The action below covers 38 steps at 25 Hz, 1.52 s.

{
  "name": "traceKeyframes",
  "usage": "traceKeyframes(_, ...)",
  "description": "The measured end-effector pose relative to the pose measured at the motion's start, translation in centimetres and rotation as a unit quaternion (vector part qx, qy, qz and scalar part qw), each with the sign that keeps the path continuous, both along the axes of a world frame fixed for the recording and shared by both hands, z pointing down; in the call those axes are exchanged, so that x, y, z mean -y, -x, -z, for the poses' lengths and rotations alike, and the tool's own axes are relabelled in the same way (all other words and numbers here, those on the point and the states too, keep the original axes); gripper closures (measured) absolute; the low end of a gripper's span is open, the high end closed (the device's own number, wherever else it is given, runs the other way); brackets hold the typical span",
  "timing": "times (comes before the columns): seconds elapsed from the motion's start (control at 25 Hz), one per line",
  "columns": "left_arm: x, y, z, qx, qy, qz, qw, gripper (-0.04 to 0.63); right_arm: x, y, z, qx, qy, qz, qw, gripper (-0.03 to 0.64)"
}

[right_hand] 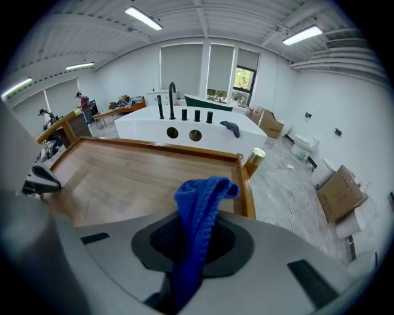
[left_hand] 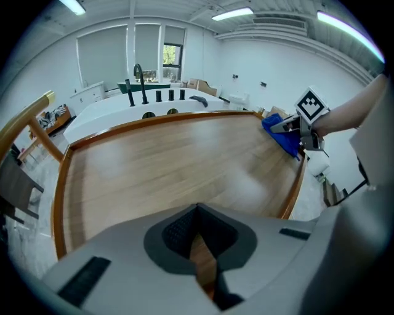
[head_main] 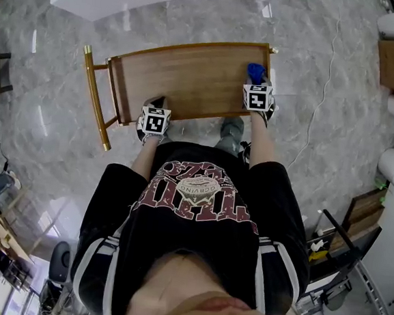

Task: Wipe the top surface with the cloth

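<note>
Right gripper (right_hand: 191, 246): jaws clamped on the blue cloth (right_hand: 198, 206), and a fold of it stands up out of the grip. Left gripper (left_hand: 198, 246): jaws closed on a strip of wood, which we take to be the near rim (head_main: 194, 117) of the table top (head_main: 190, 77), as if steadying it.

Where the cloth is: at the far right corner of the top, just inside the rim. We cannot tell whether it presses on the wood or hangs just above it.

Progress, as we judge it: the wood looks bare and dry all over, with no streaks, crumbs or damp track to mark off a wiped part. With the cloth at one corner, we judge that the long sweep across to the left side is yet to be made.

What each view adds:
- The head view alone gives the layout, with both grippers at the near edge, left low and right further up.
- The left gripper view shows the cloth side-on, drooping from the right gripper.
- The right gripper view shows the fold between its jaws, and beyond the table a white bathtub (right_hand: 184, 126) with black taps (right_hand: 172, 98).
</note>
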<state>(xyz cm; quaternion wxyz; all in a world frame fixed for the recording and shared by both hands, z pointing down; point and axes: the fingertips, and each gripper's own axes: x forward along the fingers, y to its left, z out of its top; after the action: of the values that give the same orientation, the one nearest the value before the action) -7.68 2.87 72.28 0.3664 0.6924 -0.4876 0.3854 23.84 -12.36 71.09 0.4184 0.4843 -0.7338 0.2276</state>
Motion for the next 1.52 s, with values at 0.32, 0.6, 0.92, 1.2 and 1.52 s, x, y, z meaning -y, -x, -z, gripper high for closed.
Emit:
traceKeyframes(0.32,0.1,0.7,-0.2,-0.010,-0.011,0.004,0.9999,0.549,-0.6,3.4,-0.5,0.018,0.008,0.016,1.000,0.558)
traceKeyframes(0.6,-0.2,0.6,0.0,-0.032,-0.005,0.028,0.9991,0.549,-1.0,5.0,-0.3,0.030,0.014,0.030,0.999,0.558)
traceKeyframes(0.92,-0.2,0.6,-0.1,-0.035,-0.007,0.024,0.9991,0.549,-1.5,7.6,-0.5,0.042,0.024,0.060,0.997,0.558)
traceKeyframes(1.2,-0.2,0.9,-0.1,-0.038,-0.007,0.025,0.9989,0.549,-1.8,10.0,-0.6,0.047,0.030,0.089,0.994,0.558)
traceKeyframes(1.52,-0.1,0.6,0.1,-0.038,-0.009,0.011,0.9992,0.549,-1.9,11.2,-0.4,0.053,0.033,0.102,0.993,0.558)
